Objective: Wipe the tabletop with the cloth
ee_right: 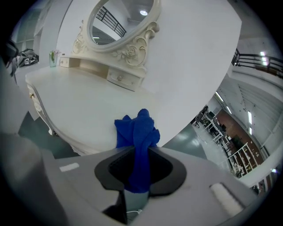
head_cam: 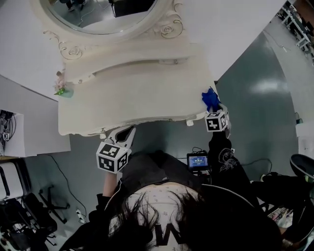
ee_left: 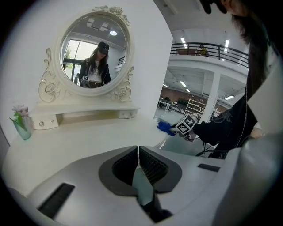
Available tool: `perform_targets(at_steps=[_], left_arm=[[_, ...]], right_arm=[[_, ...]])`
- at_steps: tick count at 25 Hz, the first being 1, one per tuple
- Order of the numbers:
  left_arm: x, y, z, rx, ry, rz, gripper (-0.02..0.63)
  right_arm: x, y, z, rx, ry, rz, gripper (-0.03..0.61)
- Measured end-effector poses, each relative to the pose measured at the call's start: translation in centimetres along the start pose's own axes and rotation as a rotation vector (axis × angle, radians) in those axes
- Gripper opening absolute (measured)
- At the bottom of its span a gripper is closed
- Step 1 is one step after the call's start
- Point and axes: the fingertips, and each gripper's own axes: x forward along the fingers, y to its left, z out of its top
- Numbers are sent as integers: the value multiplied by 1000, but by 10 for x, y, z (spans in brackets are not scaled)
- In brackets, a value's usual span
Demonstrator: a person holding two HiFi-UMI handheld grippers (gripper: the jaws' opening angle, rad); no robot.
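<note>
A blue cloth (head_cam: 210, 98) (ee_right: 139, 137) is bunched at the right front corner of the cream dressing table's top (head_cam: 142, 93) (ee_right: 75, 101). My right gripper (head_cam: 212, 110) (ee_right: 140, 152) is shut on the cloth, which sticks out past its jaws over the table edge. The same cloth (ee_left: 166, 127) shows far right in the left gripper view. My left gripper (head_cam: 128, 131) (ee_left: 139, 152) hangs just off the table's front edge, jaws shut with nothing between them.
An oval mirror (head_cam: 105, 14) (ee_left: 95, 59) stands on a low shelf with small drawers (head_cam: 127, 61) at the table's back. A small green vase with flowers (head_cam: 61, 86) (ee_left: 21, 121) sits at the back left corner. Grey floor (head_cam: 260, 93) lies to the right.
</note>
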Motion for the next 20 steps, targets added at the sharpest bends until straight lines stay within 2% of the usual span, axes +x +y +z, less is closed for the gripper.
perform_targets(at_steps=[5, 10, 14, 20], left_arm=[[-9, -2, -6, 11, 49, 16, 2], [-17, 4, -17, 24, 101, 21, 2], [-23, 9, -19, 35, 110, 6, 2], [-33, 18, -15, 62, 82, -36, 2]], right_arm=[[-1, -6, 0, 53, -34, -37, 80], [-3, -4, 1, 109, -23, -35, 80], [-16, 11, 1, 143, -1, 12, 84], [-60, 47, 9, 233, -33, 74, 86]])
